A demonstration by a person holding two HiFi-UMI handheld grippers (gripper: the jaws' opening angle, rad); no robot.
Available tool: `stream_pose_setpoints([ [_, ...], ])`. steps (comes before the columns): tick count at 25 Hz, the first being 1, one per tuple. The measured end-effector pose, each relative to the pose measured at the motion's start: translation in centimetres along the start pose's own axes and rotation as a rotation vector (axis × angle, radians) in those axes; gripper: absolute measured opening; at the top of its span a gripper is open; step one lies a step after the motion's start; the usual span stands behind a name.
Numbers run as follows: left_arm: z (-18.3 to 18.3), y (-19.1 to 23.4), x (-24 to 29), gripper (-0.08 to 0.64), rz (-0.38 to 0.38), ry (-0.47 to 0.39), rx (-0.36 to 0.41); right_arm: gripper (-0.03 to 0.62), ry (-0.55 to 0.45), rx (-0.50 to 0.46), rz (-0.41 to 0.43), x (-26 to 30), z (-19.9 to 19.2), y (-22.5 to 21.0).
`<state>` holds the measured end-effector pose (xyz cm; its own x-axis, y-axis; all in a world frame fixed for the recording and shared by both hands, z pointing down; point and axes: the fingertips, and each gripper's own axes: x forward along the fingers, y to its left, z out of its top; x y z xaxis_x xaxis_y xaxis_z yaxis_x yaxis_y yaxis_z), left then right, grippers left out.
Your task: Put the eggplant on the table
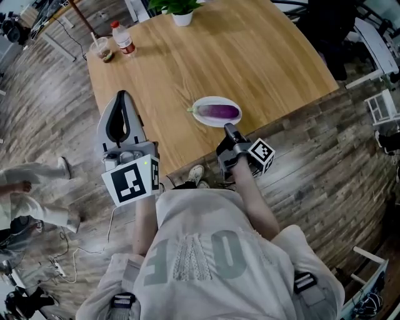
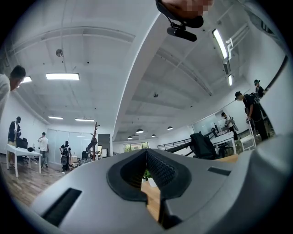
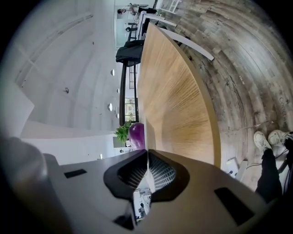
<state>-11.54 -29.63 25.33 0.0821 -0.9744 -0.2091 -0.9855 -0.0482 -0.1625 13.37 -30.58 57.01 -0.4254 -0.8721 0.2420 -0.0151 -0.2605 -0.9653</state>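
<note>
A purple eggplant [image 1: 219,112] lies on a white oval plate [image 1: 203,119] near the front edge of the wooden table [image 1: 250,56]. My right gripper [image 1: 229,129] is shut with nothing in it, its tips just short of the plate's near rim. In the right gripper view, rolled sideways, the eggplant [image 3: 136,134] shows just past the closed tips of the right gripper [image 3: 147,152]. My left gripper [image 1: 122,95] is held over the table's left front corner, away from the plate, also shut and empty. The left gripper view looks up past the left gripper [image 2: 146,152] at the ceiling.
At the table's far side stand a potted plant [image 1: 181,14], a red-capped bottle [image 1: 123,38] and a plastic cup [image 1: 102,49]. A seated person's legs [image 1: 37,187] are at the left on the plank floor. Cables [image 1: 69,262] lie on the floor, and a shoe [image 1: 195,174] sits under the table's edge.
</note>
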Motion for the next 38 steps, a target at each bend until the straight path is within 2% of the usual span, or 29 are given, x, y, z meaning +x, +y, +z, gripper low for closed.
stream_pose_setpoints([
  [20,-1.9,0.5,-0.6,0.009,-0.001,0.056,0.026,0.026,-0.024,0.010,-0.040,-0.1,0.3,-3.1],
  [32,-1.3,0.5,-0.3,0.009,-0.023,0.046,0.026,0.028,-0.075,0.108,-0.062,0.3,0.8,-2.4],
  [34,-1.4,0.4,-0.1,0.009,-0.030,0.049,0.026,0.028,-0.092,0.101,-0.058,0.5,1.2,-2.1],
  [37,-1.5,0.3,0.0,0.009,-0.033,0.055,0.026,0.031,-0.113,0.072,-0.095,0.5,2.2,-2.7],
  [38,-1.5,0.2,-0.1,0.009,-0.033,0.056,0.027,0.050,-0.117,0.065,-0.108,0.5,2.3,-2.7],
])
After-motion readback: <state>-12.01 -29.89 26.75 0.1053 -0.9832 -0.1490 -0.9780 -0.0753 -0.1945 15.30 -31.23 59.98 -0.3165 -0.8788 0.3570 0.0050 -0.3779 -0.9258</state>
